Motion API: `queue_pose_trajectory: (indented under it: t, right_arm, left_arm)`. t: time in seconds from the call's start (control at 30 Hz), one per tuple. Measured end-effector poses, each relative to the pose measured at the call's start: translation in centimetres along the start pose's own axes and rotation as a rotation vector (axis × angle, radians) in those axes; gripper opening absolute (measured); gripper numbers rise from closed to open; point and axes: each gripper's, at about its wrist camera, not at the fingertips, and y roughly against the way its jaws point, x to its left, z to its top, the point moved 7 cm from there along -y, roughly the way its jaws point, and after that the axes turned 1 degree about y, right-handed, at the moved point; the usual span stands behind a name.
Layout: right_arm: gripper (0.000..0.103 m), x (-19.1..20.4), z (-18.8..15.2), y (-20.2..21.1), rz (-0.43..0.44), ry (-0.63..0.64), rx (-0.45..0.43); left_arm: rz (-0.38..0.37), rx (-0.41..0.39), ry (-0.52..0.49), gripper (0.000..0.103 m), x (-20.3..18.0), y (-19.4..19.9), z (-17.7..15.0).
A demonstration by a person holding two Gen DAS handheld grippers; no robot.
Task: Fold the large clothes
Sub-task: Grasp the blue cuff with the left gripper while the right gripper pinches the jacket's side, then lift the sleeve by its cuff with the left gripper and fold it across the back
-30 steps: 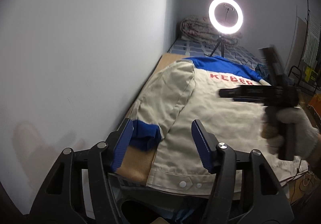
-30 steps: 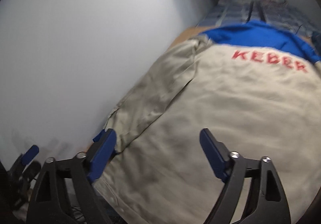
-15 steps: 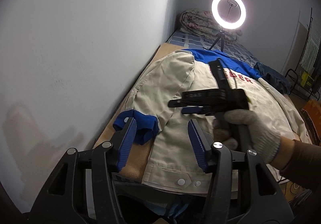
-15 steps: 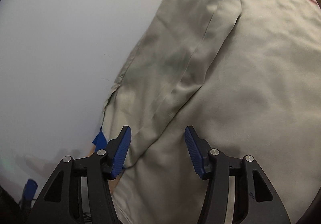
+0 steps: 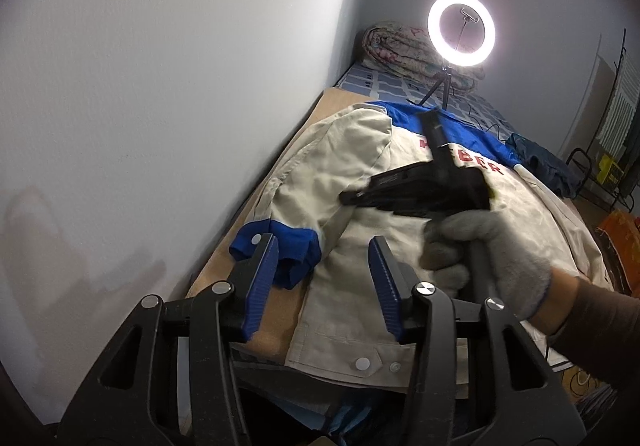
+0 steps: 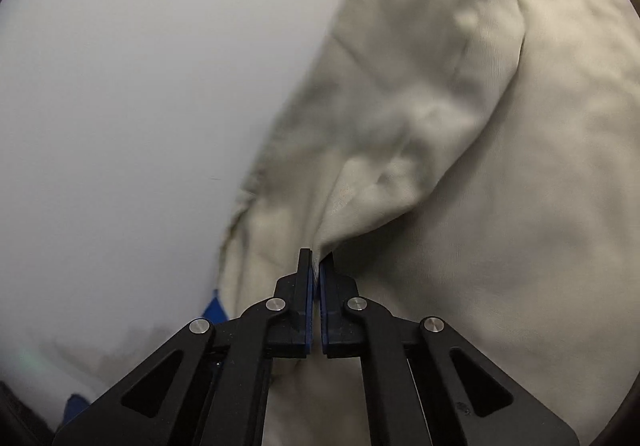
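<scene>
- While the beige jacket [image 5: 420, 246] lies back-up on the worktop [image 5: 280, 310] beside the wall [image 5: 160, 86], the right tool [image 6: 318, 266] has just snapped together, and its blue pads [image 6: 308, 286] pinch a raised fold of sleeve cloth.
- That fold [image 6: 360, 198] rises from the left sleeve [image 5: 320, 182], pulled up into a peak at the pads.
- Seen from the left wrist, a gloved hand [image 5: 488, 258] grips the right tool's handle over the jacket's back.
- Over at the near edge, the left tool [image 5: 322, 278] hangs with its jaws apart; they have just been narrowing, and nothing is pressed between them.
- Its left pad [image 5: 260, 282] sits in front of the blue cuff [image 5: 280, 250].
- Red lettering [image 5: 480, 162] runs under the blue yoke [image 5: 460, 130].
- Far back, a ring light [image 5: 461, 30] glows on a tripod.
</scene>
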Motion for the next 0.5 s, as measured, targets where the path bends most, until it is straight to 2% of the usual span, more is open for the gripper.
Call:
queue_pose_trajectory:
  t: [0.2,0.27,0.3,0.4,0.5]
  right_arm:
    - [0.001,-0.9,-1.6,6.2,-0.005,0.046,-0.012]
    - [0.001,-2.1,-2.0,7.8,-0.057,0.074,-0.019]
    - [0.001,-3.2,-2.1,9.0,-0.087,0.075,-0.019]
    - [0.001,-5.8,-2.9,9.9,-0.101,0.029,-0.003]
    - [0.001,-7.3,-3.8,9.8,-0.137,0.036,0.010]
  left_arm:
    - [-0.027,0.018,-0.003,0.048,-0.4,-0.1,0.1]
    - [-0.037,0.042,-0.005,0.048,-0.7,-0.7,0.2]
    - [-0.048,0.064,-0.004,0.048,-1.0,-1.3,0.3]
    - [-0.097,0.152,0.011,0.048,-1.8,-4.3,0.8]
    - [-0.091,0.237,0.029,0.048,-1.9,-8.0,0.7]
